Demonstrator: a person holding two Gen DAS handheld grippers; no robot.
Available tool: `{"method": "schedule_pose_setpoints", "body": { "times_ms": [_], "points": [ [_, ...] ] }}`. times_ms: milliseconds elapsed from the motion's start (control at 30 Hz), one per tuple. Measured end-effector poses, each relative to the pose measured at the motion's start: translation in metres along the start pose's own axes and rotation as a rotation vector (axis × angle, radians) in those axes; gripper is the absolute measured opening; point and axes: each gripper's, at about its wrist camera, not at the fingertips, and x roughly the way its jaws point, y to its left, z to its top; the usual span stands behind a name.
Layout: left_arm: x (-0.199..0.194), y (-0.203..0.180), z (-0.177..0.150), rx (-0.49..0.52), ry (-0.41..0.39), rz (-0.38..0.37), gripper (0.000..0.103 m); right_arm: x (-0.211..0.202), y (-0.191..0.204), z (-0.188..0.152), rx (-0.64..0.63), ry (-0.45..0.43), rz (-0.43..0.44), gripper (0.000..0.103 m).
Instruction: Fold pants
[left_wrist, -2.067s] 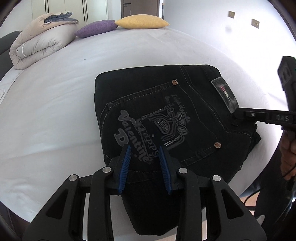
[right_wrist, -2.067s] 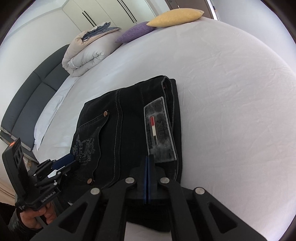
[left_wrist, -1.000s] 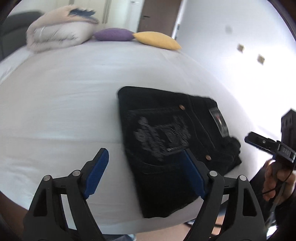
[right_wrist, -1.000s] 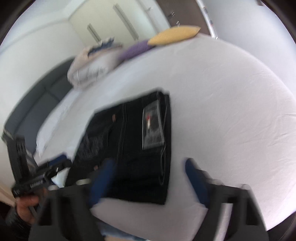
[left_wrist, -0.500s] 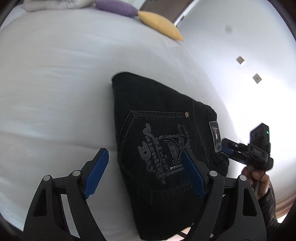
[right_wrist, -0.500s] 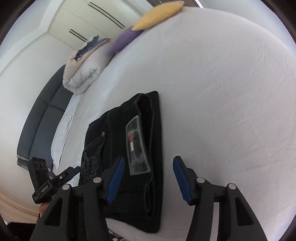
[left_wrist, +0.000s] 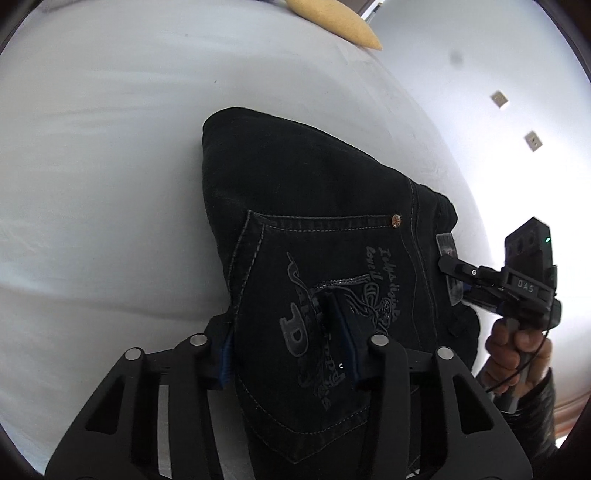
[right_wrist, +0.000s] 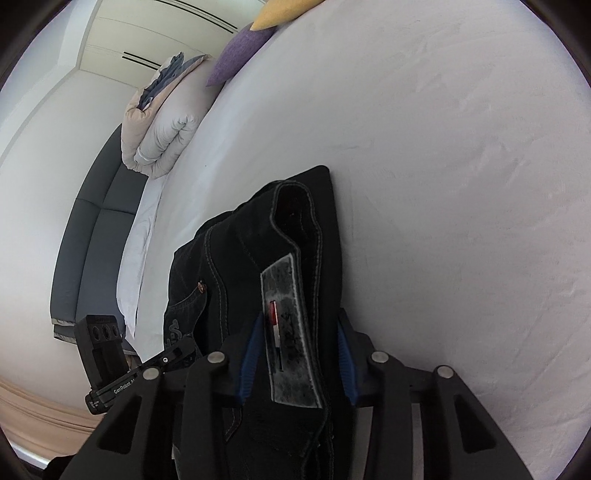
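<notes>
1. The folded black pants (left_wrist: 317, 229) lie on the white bed (left_wrist: 92, 147), near its edge. The left tool (left_wrist: 288, 339) straddles the pocket end: one blue pad sits at the fold's outer edge, the other presses into the printed pocket, with denim bunched between them — it grips that end.
2. The right tool (right_wrist: 295, 354) straddles the waistband end of the pants (right_wrist: 258, 266); the grey label (right_wrist: 291, 332) lies between its blue pads, both of which touch the cloth — it holds the waistband.
3. Half a second ago both tools hovered above the pants with pads spread wide; now both have come down and narrowed onto the cloth. Two seconds ago the right tool was pinched fully shut at the label.
4. In the left view the right hand (left_wrist: 513, 350) grips its handle upright at the bed's edge, its tool pointing in over the label. A yellow pillow (left_wrist: 332, 18) lies far up the bed; the right view also shows a purple pillow (right_wrist: 236, 59) and a rolled duvet (right_wrist: 162, 122).
</notes>
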Motion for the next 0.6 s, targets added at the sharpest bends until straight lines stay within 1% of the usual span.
{"method": "schedule_pose_setpoints", "body": {
  "times_ms": [100, 167, 267, 400, 600],
  "points": [
    [-0.001, -0.016, -0.002, 0.047, -0.015, 0.052, 0.035, -0.001, 0.006, -0.002, -0.034, -0.010, -0.026, 0.032],
    [-0.003, -0.028, -0.002, 0.081, -0.027, 0.085, 0.032, -0.004, 0.014, -0.007, -0.080, -0.030, -0.053, 0.024],
    [-0.008, -0.043, -0.003, 0.125, -0.045, 0.118, 0.028, -0.012, 0.027, -0.014, -0.135, -0.072, -0.094, 0.020],
    [-0.014, -0.056, -0.002, 0.153, -0.065, 0.133, 0.025, -0.022, 0.043, -0.019, -0.187, -0.117, -0.128, 0.018],
    [-0.028, -0.072, 0.002, 0.191, -0.101, 0.135, 0.025, -0.038, 0.060, -0.020, -0.232, -0.150, -0.128, 0.017]
  ]
}}
